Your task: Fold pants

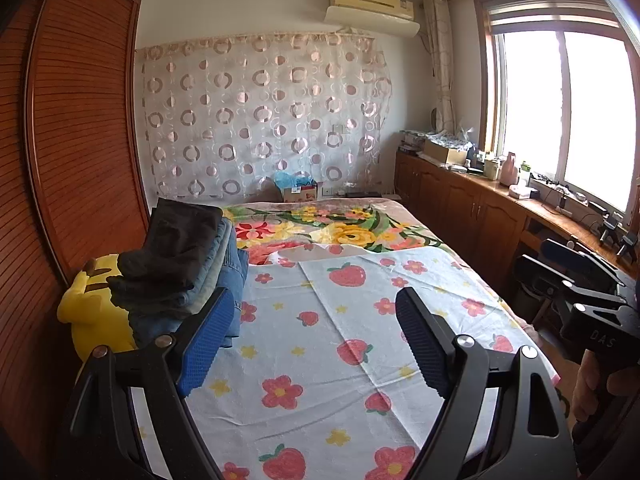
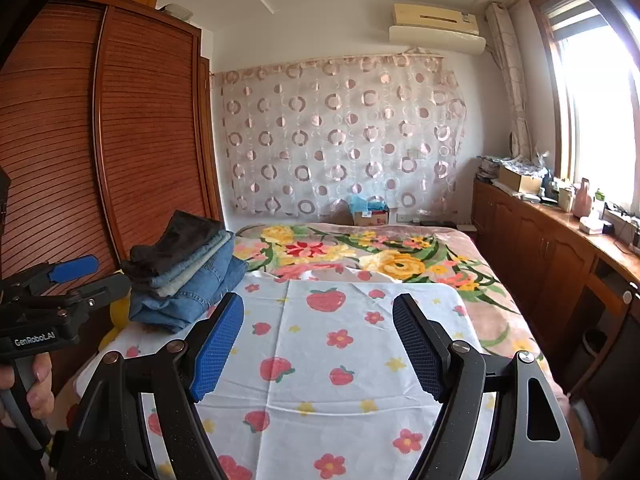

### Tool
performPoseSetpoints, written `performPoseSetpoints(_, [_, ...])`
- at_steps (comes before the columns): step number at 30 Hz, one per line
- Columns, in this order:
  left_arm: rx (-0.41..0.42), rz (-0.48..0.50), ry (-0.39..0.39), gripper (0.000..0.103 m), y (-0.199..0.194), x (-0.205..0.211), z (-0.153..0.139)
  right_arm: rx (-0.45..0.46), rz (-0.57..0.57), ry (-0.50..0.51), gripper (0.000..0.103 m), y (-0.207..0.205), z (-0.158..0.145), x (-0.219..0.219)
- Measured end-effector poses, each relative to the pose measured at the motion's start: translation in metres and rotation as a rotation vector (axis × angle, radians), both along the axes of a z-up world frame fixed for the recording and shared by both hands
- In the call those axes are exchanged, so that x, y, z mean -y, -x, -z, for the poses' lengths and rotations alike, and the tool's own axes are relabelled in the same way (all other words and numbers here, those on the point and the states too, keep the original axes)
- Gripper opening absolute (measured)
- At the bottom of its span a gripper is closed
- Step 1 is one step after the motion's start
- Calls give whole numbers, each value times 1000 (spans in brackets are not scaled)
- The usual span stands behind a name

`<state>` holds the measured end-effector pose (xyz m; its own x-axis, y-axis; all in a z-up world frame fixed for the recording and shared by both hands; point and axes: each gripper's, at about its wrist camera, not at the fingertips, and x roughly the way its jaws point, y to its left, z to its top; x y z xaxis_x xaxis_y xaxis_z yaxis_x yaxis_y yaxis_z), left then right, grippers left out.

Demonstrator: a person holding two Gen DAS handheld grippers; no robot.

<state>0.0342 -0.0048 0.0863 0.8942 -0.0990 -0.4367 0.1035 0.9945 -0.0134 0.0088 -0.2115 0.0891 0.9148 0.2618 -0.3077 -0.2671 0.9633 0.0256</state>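
Showing both tools poised over a bed: the left gripper [image 1: 316,344] and the right gripper [image 2: 318,346] each stand with jaws wide apart and nothing between the blue, ribbed pads [image 2: 218,346]. A stack of folded pants [image 2: 186,274] rests at the left edge of the bed, just beside the slatted wooden wardrobe [image 2: 120,128]; it comprises a dark, soft-looking pair on top, paler denim layers beneath, and a thicker blue denim pair at the base. By this evidence several pairs appear finished, and no unfolded garment lies on the work area, so the stage is judged to fall between items or at the end; whether more pants await cannot be told. The working surface is a thin, creased sheet [image 2: 340,360] printed with strawberries and flowers, spread over a plush floral blanket [image 2: 400,256]. A yellow soft toy [image 1: 96,312] sits under the stack's near corner. Each gripper is held in a hand [image 2: 36,384].
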Motion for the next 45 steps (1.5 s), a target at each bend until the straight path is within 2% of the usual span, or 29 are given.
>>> performPoseSetpoints(45, [0,-1,-1,84,2,-1,0,11,16,-6,79,-10,0,11])
